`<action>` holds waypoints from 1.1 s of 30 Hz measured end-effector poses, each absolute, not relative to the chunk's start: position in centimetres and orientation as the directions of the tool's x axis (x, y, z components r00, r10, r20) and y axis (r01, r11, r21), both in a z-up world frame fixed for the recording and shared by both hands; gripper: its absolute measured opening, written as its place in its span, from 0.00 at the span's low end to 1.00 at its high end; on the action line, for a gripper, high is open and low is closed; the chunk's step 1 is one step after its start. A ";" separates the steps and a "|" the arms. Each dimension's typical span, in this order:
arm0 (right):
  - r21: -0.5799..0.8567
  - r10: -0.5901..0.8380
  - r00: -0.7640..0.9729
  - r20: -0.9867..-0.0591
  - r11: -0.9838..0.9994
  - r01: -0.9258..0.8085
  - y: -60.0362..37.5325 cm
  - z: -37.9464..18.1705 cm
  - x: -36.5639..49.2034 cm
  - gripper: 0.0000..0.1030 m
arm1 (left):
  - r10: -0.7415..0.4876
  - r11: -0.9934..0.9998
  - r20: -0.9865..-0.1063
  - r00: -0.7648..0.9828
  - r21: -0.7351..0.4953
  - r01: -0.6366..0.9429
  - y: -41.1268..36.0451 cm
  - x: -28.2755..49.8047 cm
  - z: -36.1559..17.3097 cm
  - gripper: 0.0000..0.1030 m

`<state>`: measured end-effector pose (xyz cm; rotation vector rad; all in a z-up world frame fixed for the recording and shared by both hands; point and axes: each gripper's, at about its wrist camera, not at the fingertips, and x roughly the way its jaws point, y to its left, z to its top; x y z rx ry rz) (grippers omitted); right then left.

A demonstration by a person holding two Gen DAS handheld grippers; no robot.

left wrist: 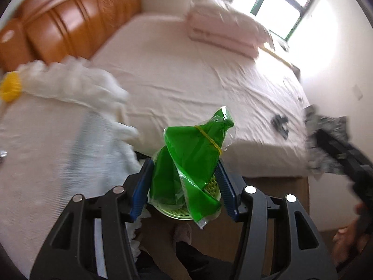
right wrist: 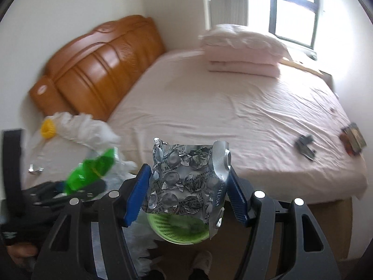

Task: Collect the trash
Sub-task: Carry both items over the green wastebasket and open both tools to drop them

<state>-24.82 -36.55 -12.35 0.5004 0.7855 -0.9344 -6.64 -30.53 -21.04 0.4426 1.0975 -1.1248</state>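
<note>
My left gripper (left wrist: 184, 184) sits at the bottom centre of its own view, angled steeply downward, blue pads clamped on a green wrapper (left wrist: 186, 163). My right gripper (right wrist: 188, 193) fills the bottom centre of its view, also tipped down, pads pressed against a crumpled foil pill sheet (right wrist: 186, 182). My bare hand (left wrist: 347, 245) shows at lower right of the left view.
</note>
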 end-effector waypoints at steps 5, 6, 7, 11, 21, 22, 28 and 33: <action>0.019 -0.508 0.306 -0.805 0.493 0.870 -38.7 -13.8 -27.6 0.62 | -0.417 0.420 -0.909 -0.021 -0.213 0.882 -34.5 -8.8 -27.2 0.76; 0.016 -0.505 0.301 -0.809 0.493 0.870 -38.9 -14.0 -27.8 0.62 | -0.403 0.424 -0.915 -0.019 -0.205 0.882 -34.9 -8.9 -28.0 0.76; 0.016 -0.499 0.299 -0.813 0.495 0.869 -39.4 -14.3 -28.3 0.62 | -0.386 0.427 -0.922 -0.021 -0.198 0.882 -35.4 -8.9 -28.8 0.76; 0.021 -0.483 0.304 -0.821 0.507 0.862 -40.4 -15.0 -28.7 0.62 | -0.355 0.456 -0.935 -0.021 -0.193 0.869 -36.4 -9.2 -30.5 0.81; 0.066 -0.453 0.362 -0.815 0.547 0.834 -40.8 -15.3 -28.0 0.62 | -0.386 0.495 -0.922 0.045 -0.166 0.853 -36.1 -8.2 -27.5 0.87; 0.073 -0.448 0.371 -0.814 0.554 0.829 -40.7 -15.4 -27.8 0.62 | -0.391 0.503 -0.919 0.047 -0.171 0.847 -35.8 -7.9 -26.9 0.88; 0.130 -0.361 0.395 -0.845 0.577 0.806 -41.0 -18.8 -25.4 0.63 | -0.420 0.551 -0.898 0.131 -0.138 0.823 -33.0 -5.8 -22.8 0.92; 0.144 -0.271 0.367 -0.890 0.596 0.790 -41.2 -24.3 -22.3 0.66 | -0.385 0.579 -0.903 0.188 -0.078 0.812 -30.9 -4.5 -21.8 0.92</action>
